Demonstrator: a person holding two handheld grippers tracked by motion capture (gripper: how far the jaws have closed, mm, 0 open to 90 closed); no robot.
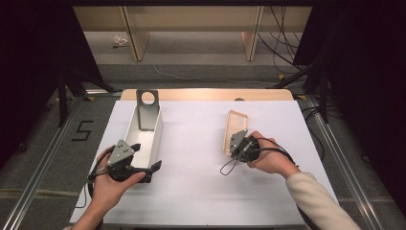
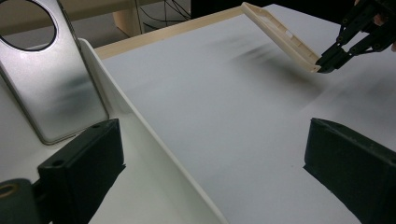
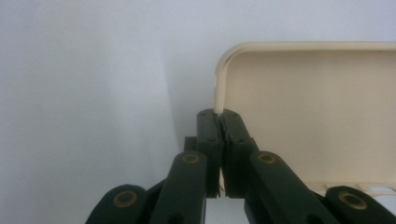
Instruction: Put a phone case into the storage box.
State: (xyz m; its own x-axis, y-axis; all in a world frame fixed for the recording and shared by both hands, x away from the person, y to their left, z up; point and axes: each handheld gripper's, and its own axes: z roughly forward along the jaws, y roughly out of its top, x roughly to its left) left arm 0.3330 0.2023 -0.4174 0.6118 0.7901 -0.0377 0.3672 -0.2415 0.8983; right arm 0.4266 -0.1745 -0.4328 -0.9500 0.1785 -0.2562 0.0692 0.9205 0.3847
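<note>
1. Tray (image 1: 143, 139), white and long, is lying at the left of the surface (image 1: 201, 182), a silver plate (image 1: 147, 111) leaning inside; the left tool (image 1: 146, 158) is straddling its near wall, jaws wide, gripping nothing.
2. Lid (image 1: 234, 132), beige, is tilting up off the surface; the right tool (image 1: 238, 147) is pinching its rim; keeping that pinch firm and carrying it level should be preventing a slip.
</note>
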